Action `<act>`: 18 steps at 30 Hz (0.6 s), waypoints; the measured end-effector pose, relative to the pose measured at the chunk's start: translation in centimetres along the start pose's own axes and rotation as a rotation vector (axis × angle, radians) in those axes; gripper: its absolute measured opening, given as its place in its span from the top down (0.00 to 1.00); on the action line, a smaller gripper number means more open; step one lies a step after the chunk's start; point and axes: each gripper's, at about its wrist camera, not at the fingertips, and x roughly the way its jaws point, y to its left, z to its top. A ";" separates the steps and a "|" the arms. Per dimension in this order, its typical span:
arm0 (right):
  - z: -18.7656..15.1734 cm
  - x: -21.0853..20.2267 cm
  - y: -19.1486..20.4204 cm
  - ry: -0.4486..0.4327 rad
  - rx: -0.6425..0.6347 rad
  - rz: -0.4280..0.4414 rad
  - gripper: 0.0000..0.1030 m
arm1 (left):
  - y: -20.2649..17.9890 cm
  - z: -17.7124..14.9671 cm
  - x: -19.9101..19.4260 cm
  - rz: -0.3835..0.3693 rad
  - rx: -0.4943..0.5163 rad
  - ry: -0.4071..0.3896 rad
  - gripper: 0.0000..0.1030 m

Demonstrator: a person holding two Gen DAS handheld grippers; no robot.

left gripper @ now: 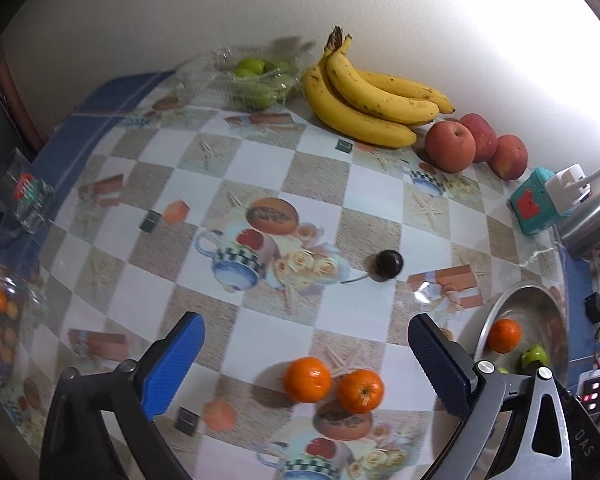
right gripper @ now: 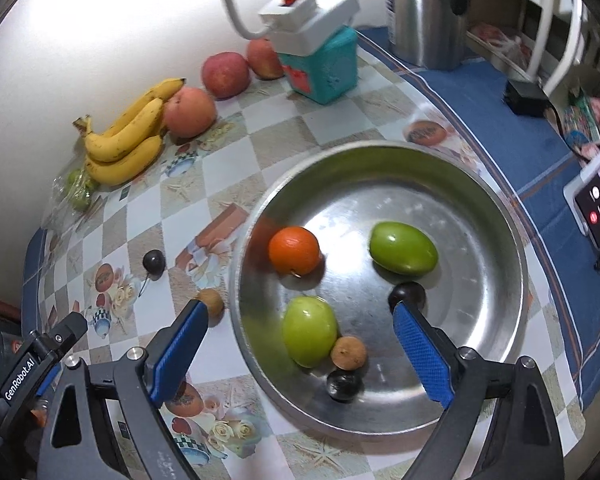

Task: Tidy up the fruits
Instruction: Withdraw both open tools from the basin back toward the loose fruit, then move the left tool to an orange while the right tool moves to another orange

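Left wrist view, nearest first: left gripper (left gripper: 306, 344), jaws spread wide and holding nothing, poised above two oranges (left gripper: 332, 385) that lie touching each other on the patterned tablecloth (left gripper: 260, 168). Steel bowl (left gripper: 488, 320) at right, partly hidden behind the right finger. Mid-table: one dark plum (left gripper: 389, 264) with stem, alone. Far edge, against the wall: banana bunch (left gripper: 368, 96), three red apples (left gripper: 474, 146) just beside it, and a clear plastic tray (left gripper: 256, 76) of green fruit. At the left edge, what may be a clear bag of small oranges; blur prevents certainty.

Right wrist view: right gripper (right gripper: 300, 344), likewise wide apart and empty, over the near rim of the bowl. Bowl contents: one orange, two green fruits (right gripper: 310, 336), one small brown fruit (right gripper: 349, 353), two dark plums. A second small brown fruit (right gripper: 211, 302) sits on the cloth just outside the rim, at the left fingertip. Teal box (right gripper: 328, 68) and steel flask (right gripper: 424, 8) beyond.

Step in hand, by judgement: gathering loose fruit into the bowl, partly done. The next move likely calls for the left gripper to descend and straddle one orange alone, since the pair touch and a careless closing could send the neighbour rolling.
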 end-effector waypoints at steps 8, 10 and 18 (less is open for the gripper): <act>-0.5 0.1 3.4 -0.007 -0.104 0.077 0.09 | 1.7 0.4 -0.9 0.020 -0.035 -0.038 0.00; -0.8 0.2 4.6 0.000 -0.138 0.095 0.09 | 2.3 0.5 -1.1 0.031 -0.045 -0.045 0.00; -2.5 1.4 8.2 0.042 -0.239 0.115 0.09 | 5.1 0.2 -1.1 0.046 -0.140 -0.020 0.00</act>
